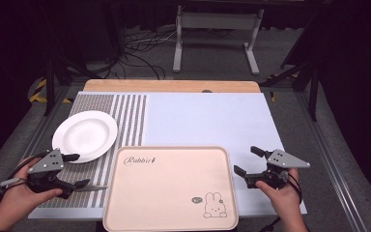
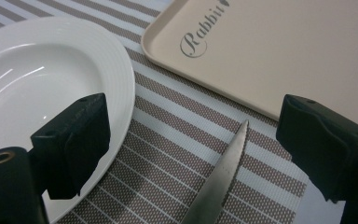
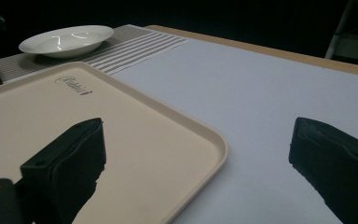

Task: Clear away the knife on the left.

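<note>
Right now my left gripper hangs over the striped mat with its jaws spread wide, and the knife lies on the mat between them. In the left gripper view the blade runs up from the bottom edge, its serrated tip pointing ahead and a little toward the right-hand jaw, so its long axis runs nearly along my line of reach, not across it. I touch nothing; the blade sits in the gap, apart from both jaws. The handle end lies back toward my hand and I cannot see how it rests.

Ahead of the left-hand jaw sits the white plate, its rim just under that jaw. Ahead of the right-hand jaw is the beige tray, whose near edge the knife tip almost reaches.

My right gripper waits well apart, past the far side of the tray, jaws also wide and empty, one over the tray's corner and one over the pale tabletop.

My left is plainly the nearer one. I judge that lowering and closing across the blade's width is what the pick-up needs.
</note>
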A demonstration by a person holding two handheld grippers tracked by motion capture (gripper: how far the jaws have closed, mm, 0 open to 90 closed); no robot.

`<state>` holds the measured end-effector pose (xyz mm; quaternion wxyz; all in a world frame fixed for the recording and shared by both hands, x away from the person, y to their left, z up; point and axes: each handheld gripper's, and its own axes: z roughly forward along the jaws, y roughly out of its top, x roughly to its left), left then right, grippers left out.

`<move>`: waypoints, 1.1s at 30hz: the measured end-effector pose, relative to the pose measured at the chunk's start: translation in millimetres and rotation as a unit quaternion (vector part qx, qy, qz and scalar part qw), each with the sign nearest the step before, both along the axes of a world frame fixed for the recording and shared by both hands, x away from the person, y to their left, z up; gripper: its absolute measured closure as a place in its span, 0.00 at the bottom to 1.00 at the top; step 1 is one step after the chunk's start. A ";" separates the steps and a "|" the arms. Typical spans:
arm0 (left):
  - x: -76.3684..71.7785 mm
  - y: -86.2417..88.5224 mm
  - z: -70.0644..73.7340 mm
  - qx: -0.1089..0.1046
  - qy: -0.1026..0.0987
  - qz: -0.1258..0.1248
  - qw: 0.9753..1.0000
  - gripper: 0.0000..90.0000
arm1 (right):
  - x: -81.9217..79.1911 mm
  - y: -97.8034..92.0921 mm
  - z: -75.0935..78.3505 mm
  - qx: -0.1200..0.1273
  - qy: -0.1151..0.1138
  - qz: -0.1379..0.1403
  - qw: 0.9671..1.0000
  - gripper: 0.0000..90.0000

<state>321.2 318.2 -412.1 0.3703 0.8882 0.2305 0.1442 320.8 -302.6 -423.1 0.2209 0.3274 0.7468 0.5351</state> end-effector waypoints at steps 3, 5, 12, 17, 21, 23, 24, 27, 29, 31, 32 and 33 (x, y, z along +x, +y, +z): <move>1.8 -0.5 1.0 0.005 0.002 -0.004 1.000 0.12 | 0.2 -0.4 -0.7 0.002 0.001 0.000 1.000 0.05; 3.6 -1.5 2.8 0.011 0.007 -0.010 1.000 0.12 | 0.2 -0.5 -0.8 0.002 0.002 -0.001 1.000 0.05; 8.3 -6.1 8.7 0.067 0.030 -0.030 0.997 0.12 | 1.1 -1.3 -1.8 0.003 0.004 0.001 1.000 0.05; 10.6 -10.0 8.7 0.101 0.035 -0.040 0.994 0.13 | 1.0 -1.1 -3.1 0.003 0.006 0.001 1.000 0.05; 11.9 -12.0 8.3 0.126 0.044 -0.048 0.990 0.13 | 1.2 -0.8 -3.4 0.003 0.007 0.001 1.000 0.05; 12.4 -12.0 8.4 0.140 0.048 -0.053 0.988 0.13 | 1.3 -0.7 -3.4 0.002 0.007 0.001 1.000 0.05; 12.6 -11.8 8.4 0.146 0.048 -0.057 0.986 0.13 | 1.5 -0.8 -3.6 0.001 0.006 0.002 1.000 0.05; 15.1 -10.5 9.1 0.159 0.064 -0.067 0.983 0.16 | 1.7 -0.7 -4.0 0.003 0.008 0.005 1.000 0.06; 15.9 -10.4 9.4 0.164 0.066 -0.071 0.982 0.18 | 1.6 -0.7 -4.2 0.005 0.010 0.007 1.000 0.06; 16.6 -10.4 9.6 0.176 0.072 -0.075 0.979 0.18 | 1.5 -0.4 -4.2 0.007 0.011 0.008 1.000 0.06; 17.3 -10.3 9.5 0.184 0.076 -0.080 0.977 0.18 | 1.5 -0.4 -4.2 0.007 0.011 0.008 1.000 0.06; 17.7 -10.2 8.6 0.200 0.080 -0.087 0.973 0.20 | 1.5 -0.5 -4.1 0.007 0.009 0.009 1.000 0.06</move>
